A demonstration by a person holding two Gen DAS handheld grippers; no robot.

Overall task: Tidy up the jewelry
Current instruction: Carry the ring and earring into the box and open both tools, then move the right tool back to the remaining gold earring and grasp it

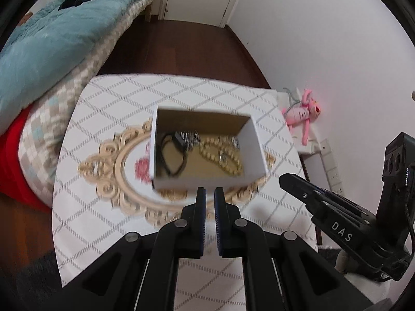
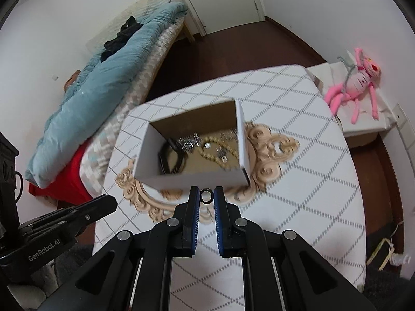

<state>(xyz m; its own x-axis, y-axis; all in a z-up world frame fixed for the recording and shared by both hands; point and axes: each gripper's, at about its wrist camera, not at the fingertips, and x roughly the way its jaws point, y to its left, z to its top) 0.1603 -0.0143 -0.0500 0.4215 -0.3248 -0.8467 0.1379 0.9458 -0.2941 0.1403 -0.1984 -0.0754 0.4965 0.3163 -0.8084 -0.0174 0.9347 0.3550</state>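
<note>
A white cardboard box (image 1: 207, 181) stands on the patterned tablecloth (image 1: 109, 223). Inside lie a cream bead necklace (image 1: 220, 155), a black cord piece (image 1: 171, 155) and silver pieces (image 1: 188, 138). The box also shows in the right wrist view (image 2: 192, 178), with the beads (image 2: 215, 155) and silver pieces (image 2: 188, 142) inside. My right gripper (image 2: 206, 196) is shut on a small dark ring (image 2: 206, 196) just in front of the box's near wall. My left gripper (image 1: 210, 197) is nearly shut and empty, just in front of the box. The right gripper (image 1: 293, 181) shows from the side in the left wrist view.
A bed with a blue quilt (image 2: 98, 93) stands left of the table. A pink plush toy (image 2: 360, 83) lies on a white stand to the right. Dark wood floor (image 2: 233, 49) and a door lie beyond. The left gripper (image 2: 103, 204) juts in at lower left.
</note>
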